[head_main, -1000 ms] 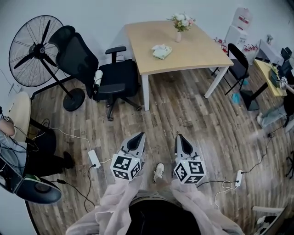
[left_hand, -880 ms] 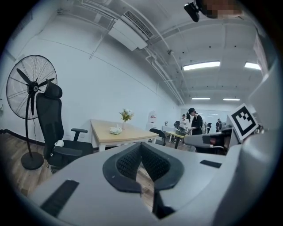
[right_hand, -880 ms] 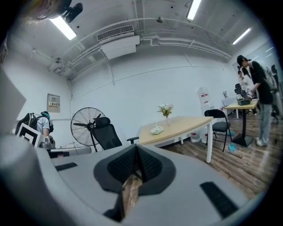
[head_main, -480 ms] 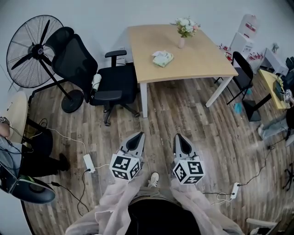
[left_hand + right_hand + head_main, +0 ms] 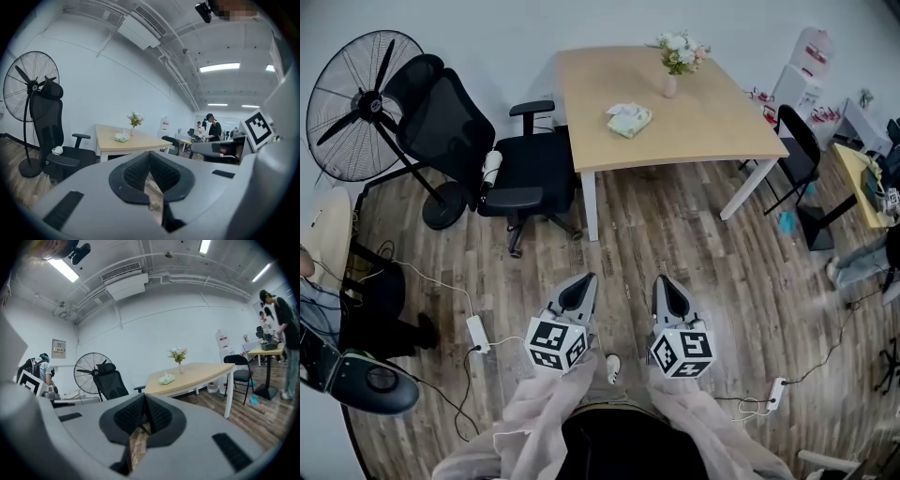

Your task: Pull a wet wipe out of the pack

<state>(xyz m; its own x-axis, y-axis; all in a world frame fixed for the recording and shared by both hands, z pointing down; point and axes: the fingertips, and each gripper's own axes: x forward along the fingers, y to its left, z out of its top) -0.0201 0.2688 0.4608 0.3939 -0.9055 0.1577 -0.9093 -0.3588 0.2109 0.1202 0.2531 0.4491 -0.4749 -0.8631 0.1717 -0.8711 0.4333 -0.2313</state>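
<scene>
Though the wet wipe pack (image 5: 629, 120) is too small for its opening to show, it lies on the wooden table (image 5: 712, 117) near a flower vase (image 5: 671, 84), well apart from both tongs. An office chair (image 5: 525, 173) stands beside the table. Jaws of the left gripper (image 5: 583, 279) and right gripper (image 5: 666, 280) are pressed together, empty. The pack looks pale green, rumpled.

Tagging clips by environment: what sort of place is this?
Probably an open-plan office or lab: a black office chair beside a wooden table, people at a further desk, and a ceiling air-conditioning unit with strip lights.
</scene>
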